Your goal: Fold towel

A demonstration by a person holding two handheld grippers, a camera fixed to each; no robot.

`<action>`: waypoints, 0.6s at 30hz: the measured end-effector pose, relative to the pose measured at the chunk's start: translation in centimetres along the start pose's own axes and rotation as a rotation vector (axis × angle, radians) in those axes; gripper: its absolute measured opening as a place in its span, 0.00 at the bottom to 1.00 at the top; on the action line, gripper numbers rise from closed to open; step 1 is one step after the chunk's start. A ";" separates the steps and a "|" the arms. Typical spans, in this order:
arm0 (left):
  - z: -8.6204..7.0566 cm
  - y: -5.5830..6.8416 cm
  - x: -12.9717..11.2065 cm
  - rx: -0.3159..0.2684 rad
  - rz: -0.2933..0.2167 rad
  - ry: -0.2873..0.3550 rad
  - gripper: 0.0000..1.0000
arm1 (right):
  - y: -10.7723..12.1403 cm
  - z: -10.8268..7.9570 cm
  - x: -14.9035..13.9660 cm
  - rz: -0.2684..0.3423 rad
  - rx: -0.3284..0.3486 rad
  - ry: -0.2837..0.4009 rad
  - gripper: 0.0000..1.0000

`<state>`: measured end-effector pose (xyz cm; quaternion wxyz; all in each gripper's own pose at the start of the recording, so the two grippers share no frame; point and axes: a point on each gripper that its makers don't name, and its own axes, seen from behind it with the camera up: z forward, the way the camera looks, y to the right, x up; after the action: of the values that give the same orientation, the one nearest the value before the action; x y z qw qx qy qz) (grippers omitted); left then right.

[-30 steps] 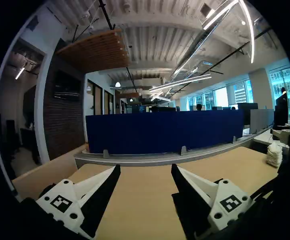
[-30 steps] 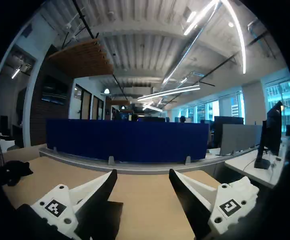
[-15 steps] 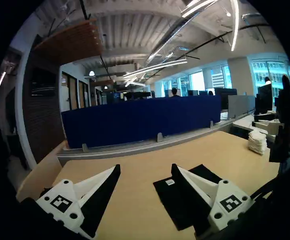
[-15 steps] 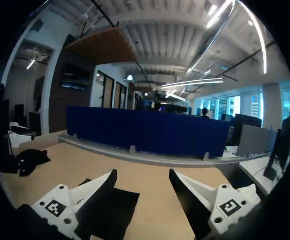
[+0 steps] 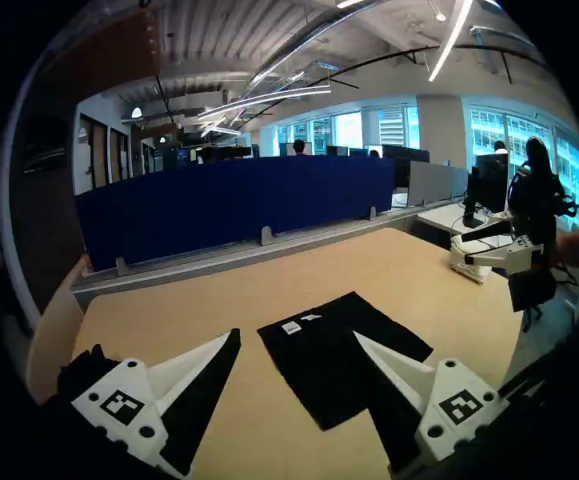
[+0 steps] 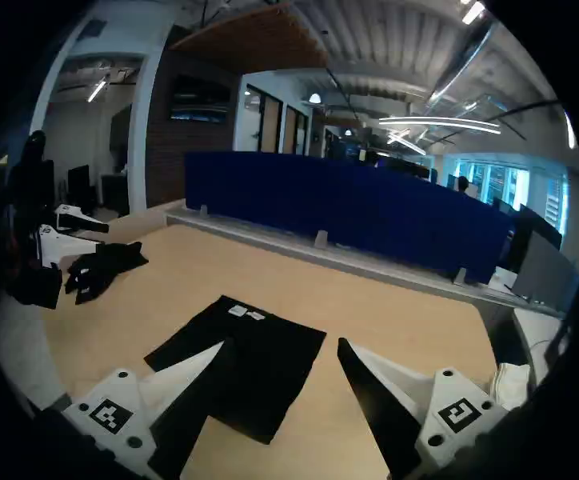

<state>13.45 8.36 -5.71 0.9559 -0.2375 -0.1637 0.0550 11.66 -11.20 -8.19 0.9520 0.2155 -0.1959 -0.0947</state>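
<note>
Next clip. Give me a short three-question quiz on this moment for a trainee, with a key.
1. True or false: the left gripper is shut on the black towel.
2. How does the towel lie on the table? A) flat B) rolled up C) hanging over the edge
3. What colour is the partition behind the table?
Key: 1 false, its jaws stand wide open and press on nothing. 2 A. 3 blue.
</note>
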 end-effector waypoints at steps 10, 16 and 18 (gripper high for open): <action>1.6 0.9 -2.4 -0.005 0.053 -0.034 0.94 | -0.3 0.9 -2.0 -0.003 0.016 -0.025 1.00; 2.4 1.7 -3.6 -0.018 0.068 -0.047 0.94 | 0.2 1.8 -3.2 0.021 0.004 -0.039 1.00; 2.7 1.9 -3.9 -0.021 0.065 -0.050 0.94 | 0.3 2.0 -3.5 0.023 0.002 -0.044 1.00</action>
<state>8.79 10.46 -5.48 0.9467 -0.2512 -0.1803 0.0904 7.70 -10.75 -7.55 0.9483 0.2121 -0.2191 -0.0882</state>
